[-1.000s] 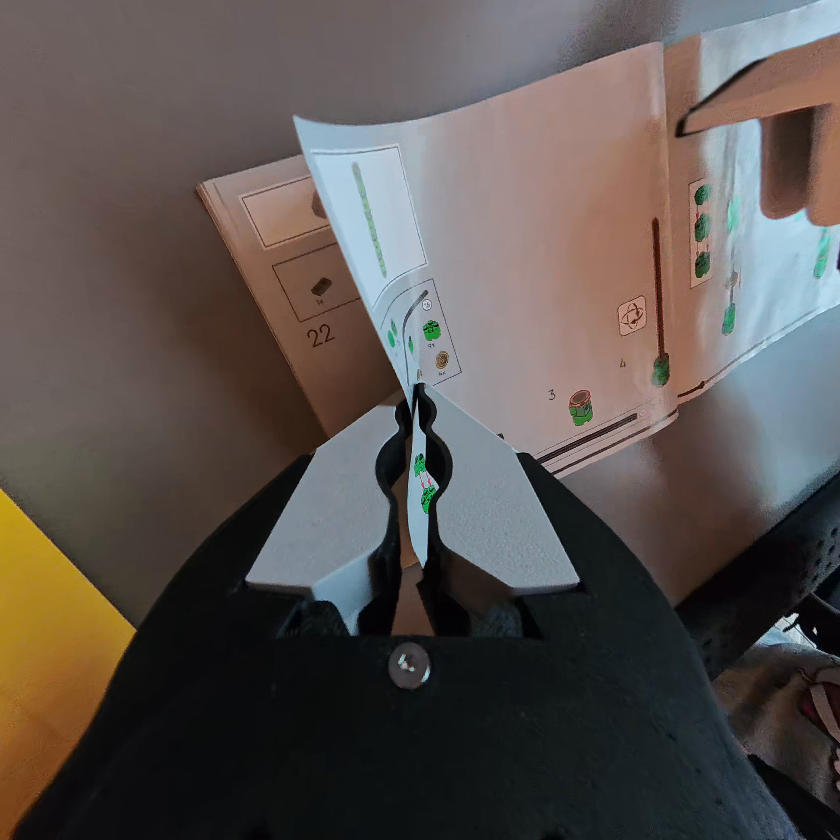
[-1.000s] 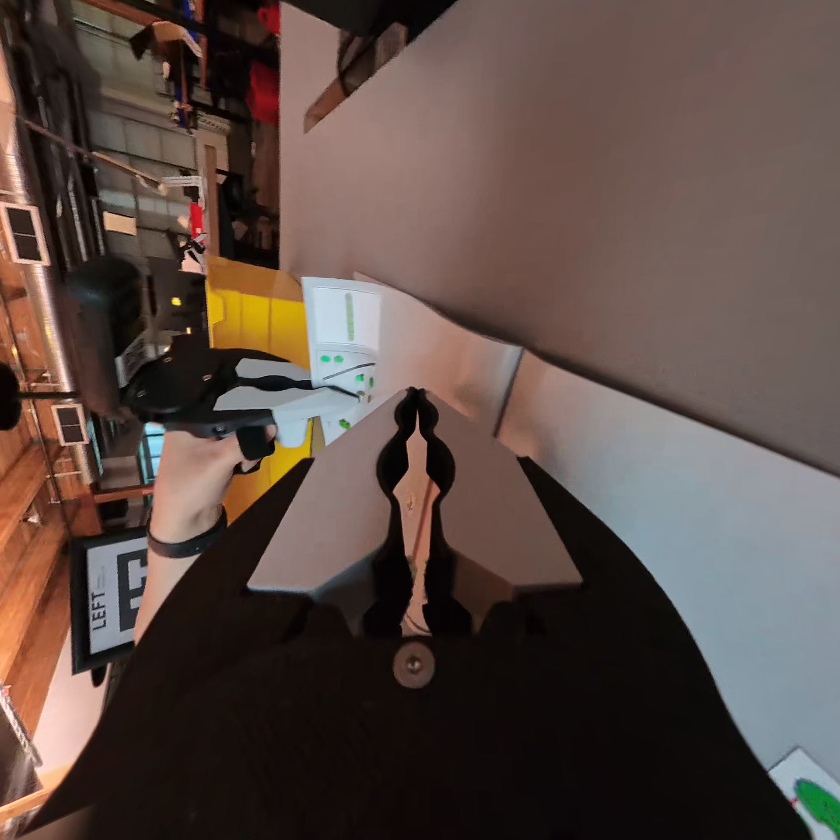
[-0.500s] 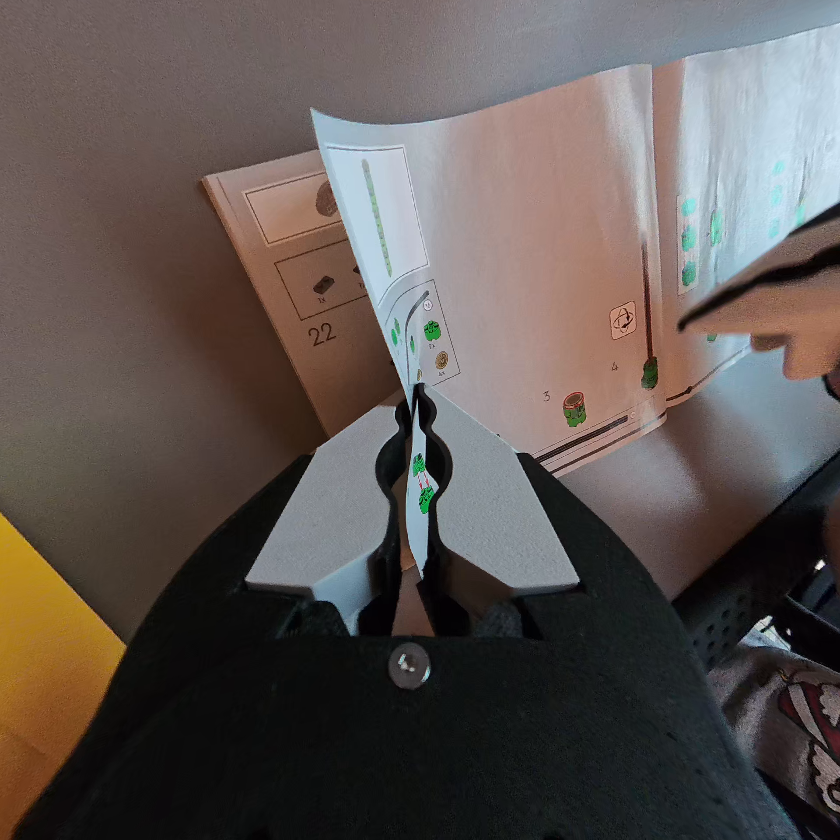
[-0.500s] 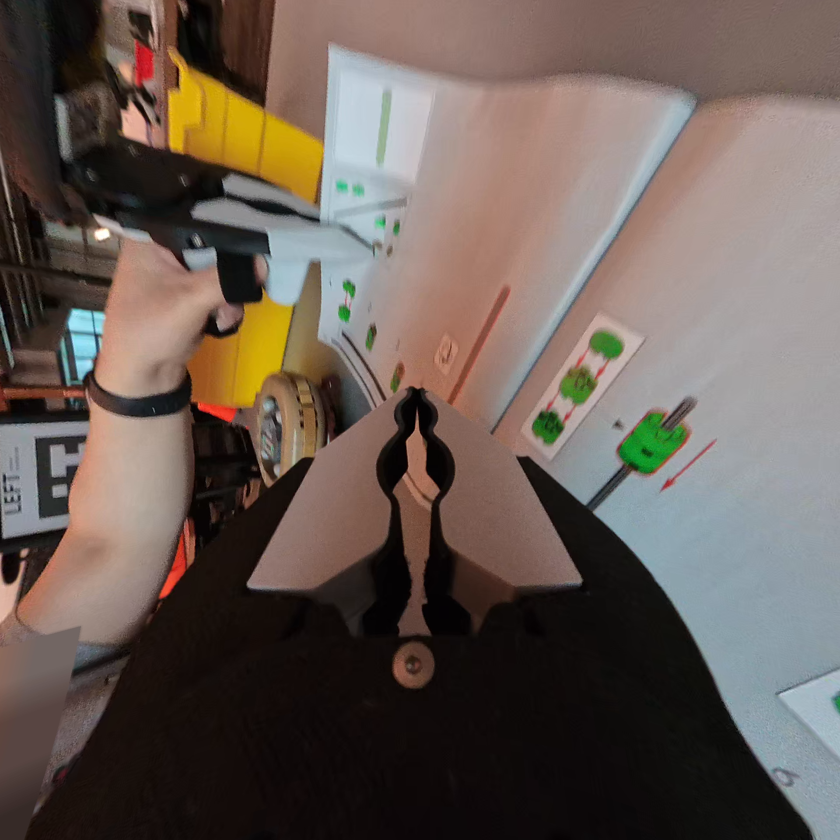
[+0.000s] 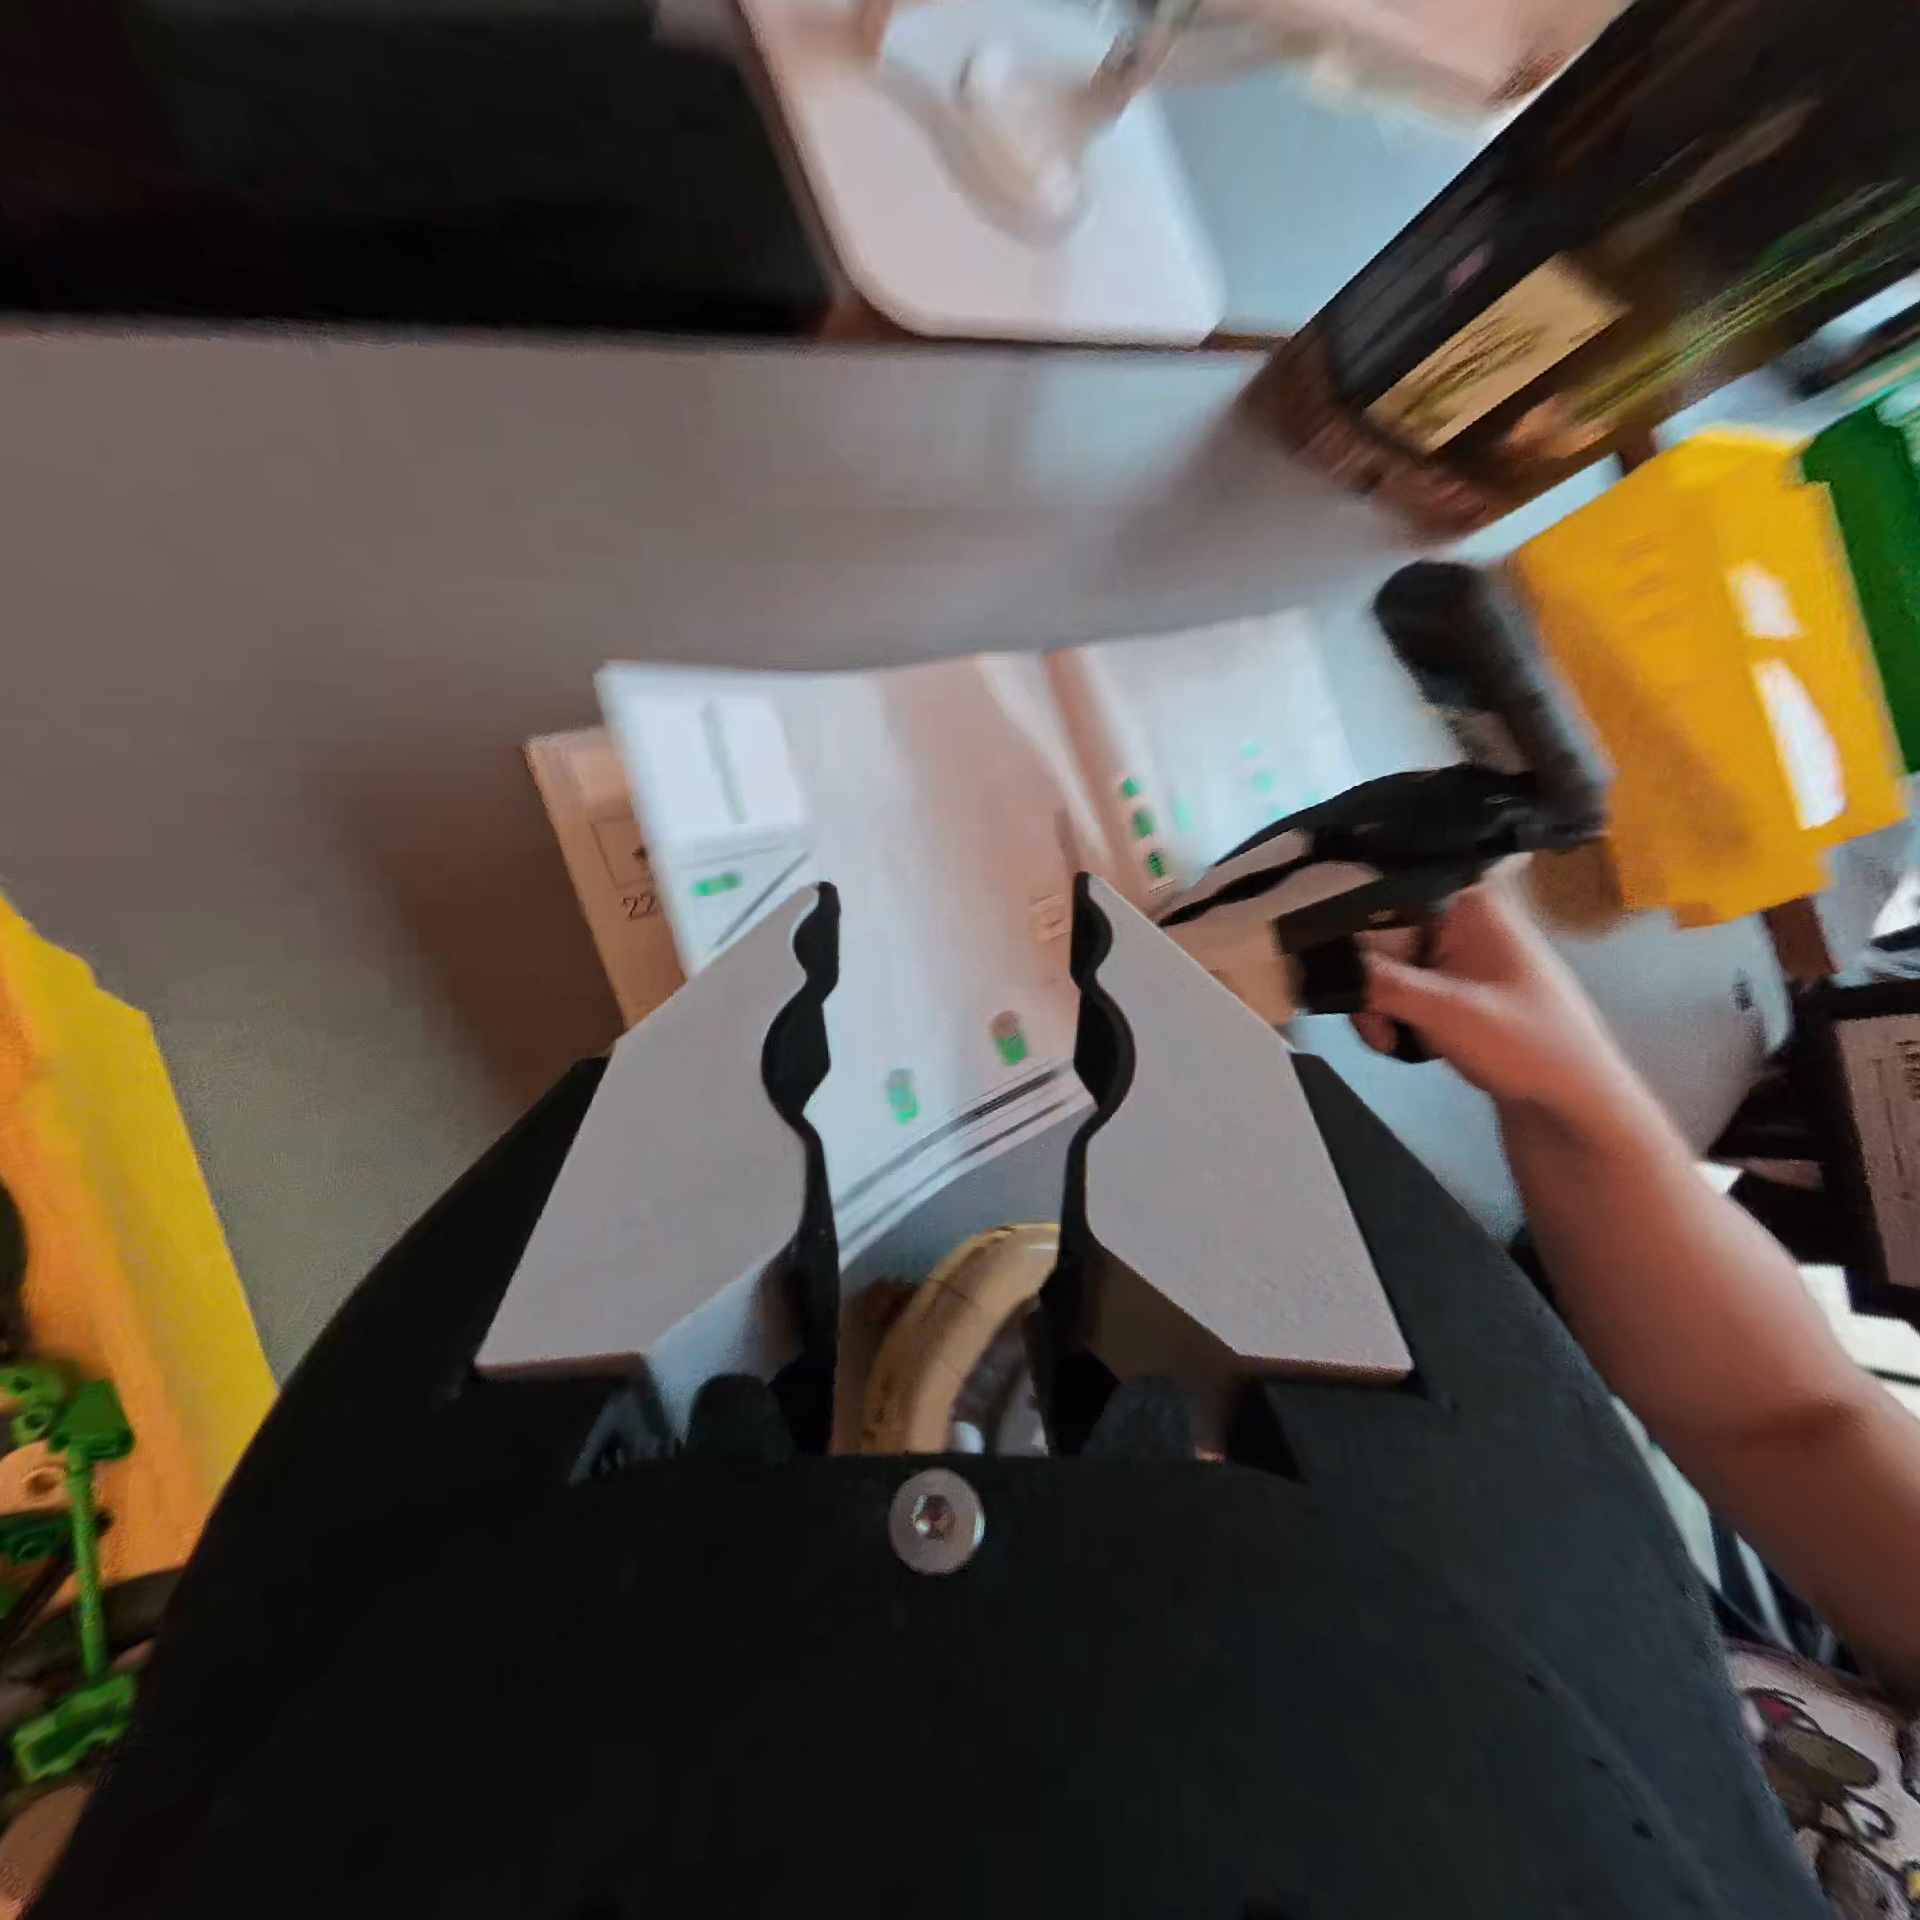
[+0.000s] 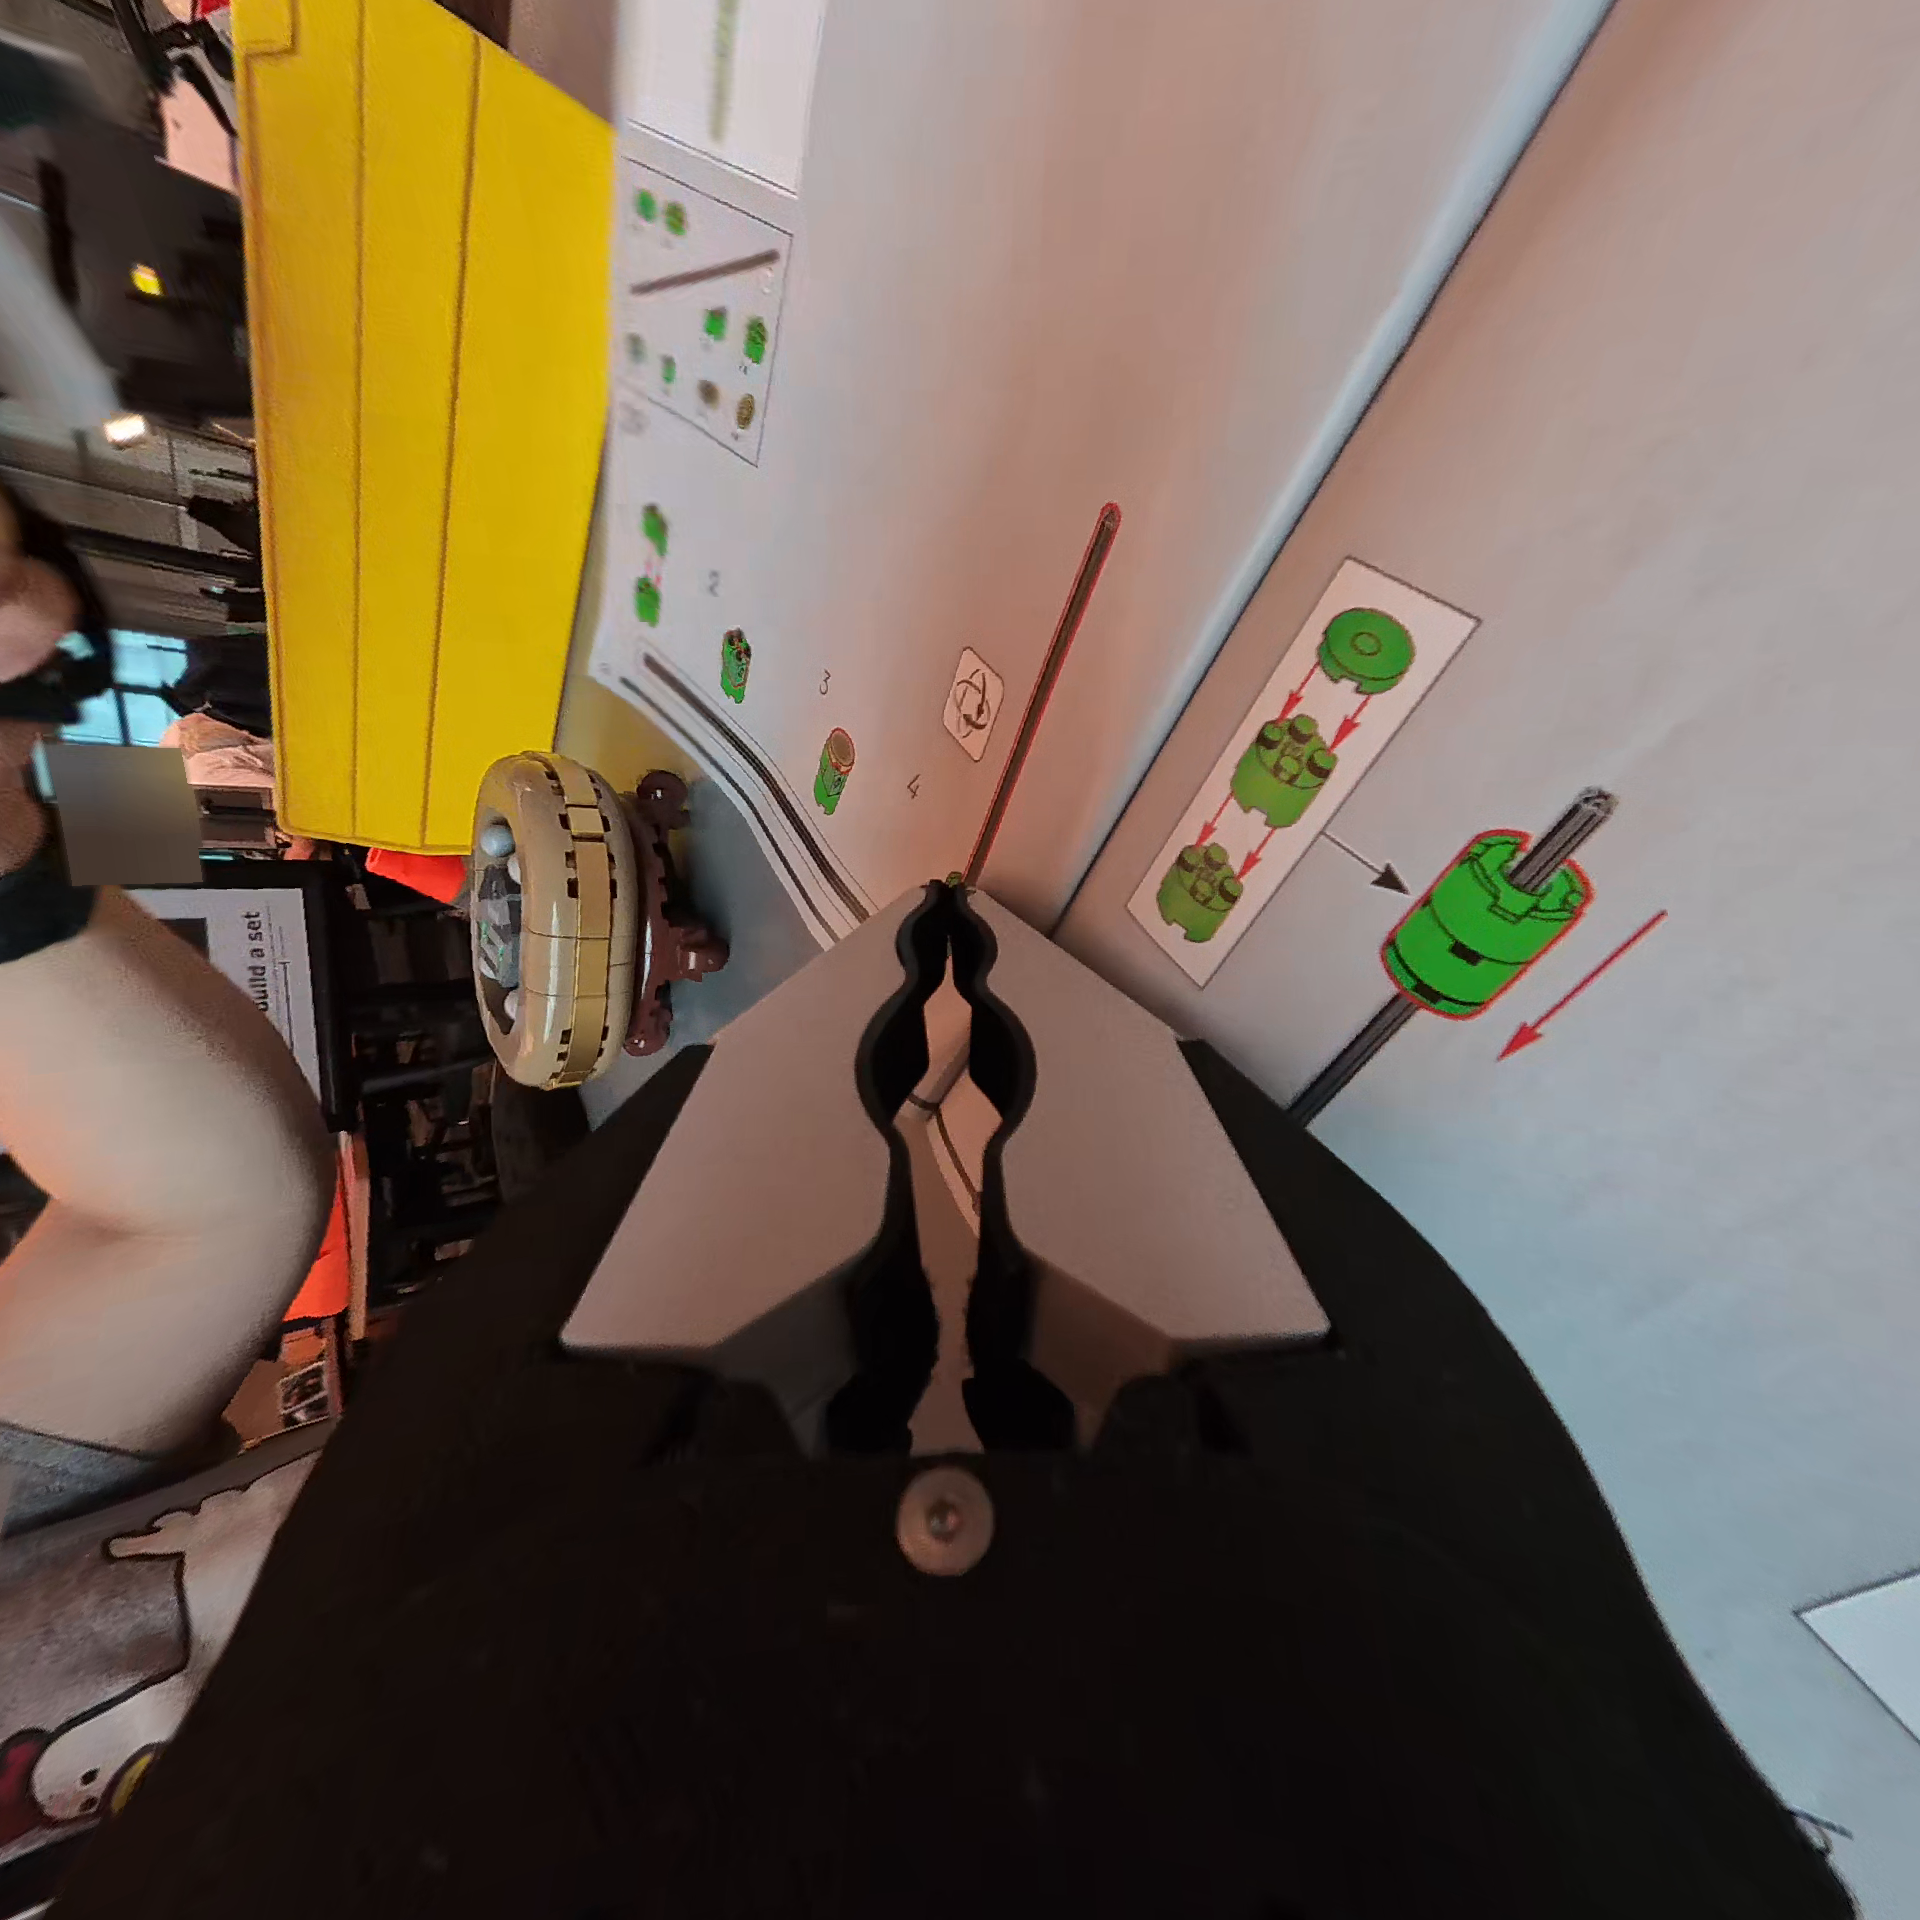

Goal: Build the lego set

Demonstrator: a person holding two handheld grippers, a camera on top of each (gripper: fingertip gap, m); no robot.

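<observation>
A: Left gripper [image 5: 951,904]: jaws spread wide, nothing between them, hanging above the near edge of the open instruction booklet [image 5: 914,821]. View is blurry.

B: Right gripper [image 6: 949,891]?

A: Jaws pressed together at the tips. The tips look to be on the booklet page near the fold; whether they pinch paper or only press on it, I cannot tell. In the left wrist view it [image 5: 1226,914] sits at the right side of the booklet, hand [image 5: 1455,997] on the grip.

B: Booklet lies where?

A: Open and flat on the grey table [image 5: 520,499], near its front edge.

B: Lego?

A: Tan and brown round build [image 6: 561,914] at the table's front edge, just beside the booklet's corner. Green pieces [image 5: 62,1434] at the far left of the left wrist view, beside a yellow bin [image 6: 416,416]. A second yellow bin [image 5: 1704,675] sits past the right gripper.

B: Handling?

A: My guess: pages are thin and floppy, they curl and slide, so pinch a single sheet near its free outer edge, lightly, or it creases. The round build looks rigid but clip-together, light; hold it across the tan rim, not the brown bits sticking out, which could pop off. Green pieces are small and slick; grip on flat sides.
</observation>
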